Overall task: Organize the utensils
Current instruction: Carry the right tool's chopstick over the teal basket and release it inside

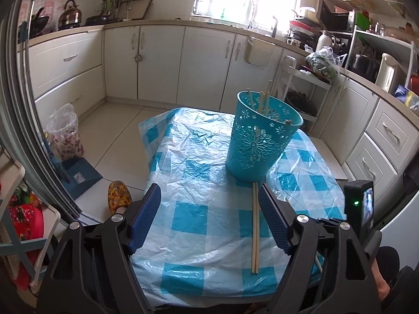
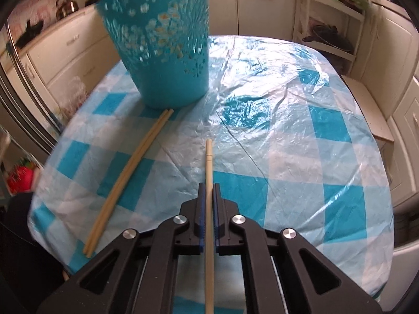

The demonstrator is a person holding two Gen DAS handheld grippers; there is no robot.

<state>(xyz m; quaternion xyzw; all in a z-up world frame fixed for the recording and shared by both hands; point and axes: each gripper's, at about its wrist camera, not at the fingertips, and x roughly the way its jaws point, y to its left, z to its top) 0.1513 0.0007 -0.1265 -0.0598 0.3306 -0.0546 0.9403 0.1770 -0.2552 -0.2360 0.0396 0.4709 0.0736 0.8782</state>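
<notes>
A turquoise perforated basket (image 1: pixel 258 141) stands on the checked tablecloth (image 1: pixel 193 183) with several chopsticks (image 1: pixel 263 100) upright inside. It also shows in the right wrist view (image 2: pixel 162 44). A pair of chopsticks (image 1: pixel 255 225) lies on the cloth, one end touching the basket's base, and it shows in the right wrist view (image 2: pixel 128 180) too. My left gripper (image 1: pixel 209 204) is open and empty above the cloth, its right finger beside the pair. My right gripper (image 2: pixel 208 191) is shut on a single chopstick (image 2: pixel 209 164) that points forward over the table.
White kitchen cabinets (image 1: pixel 162 60) line the far and right walls. A fridge edge (image 1: pixel 28 130) stands to the left. A plastic bag (image 1: pixel 65 133), a blue dustpan (image 1: pixel 81 178) and a slipper (image 1: pixel 119 196) lie on the floor left of the table. A white rack (image 1: pixel 296 91) stands behind the basket.
</notes>
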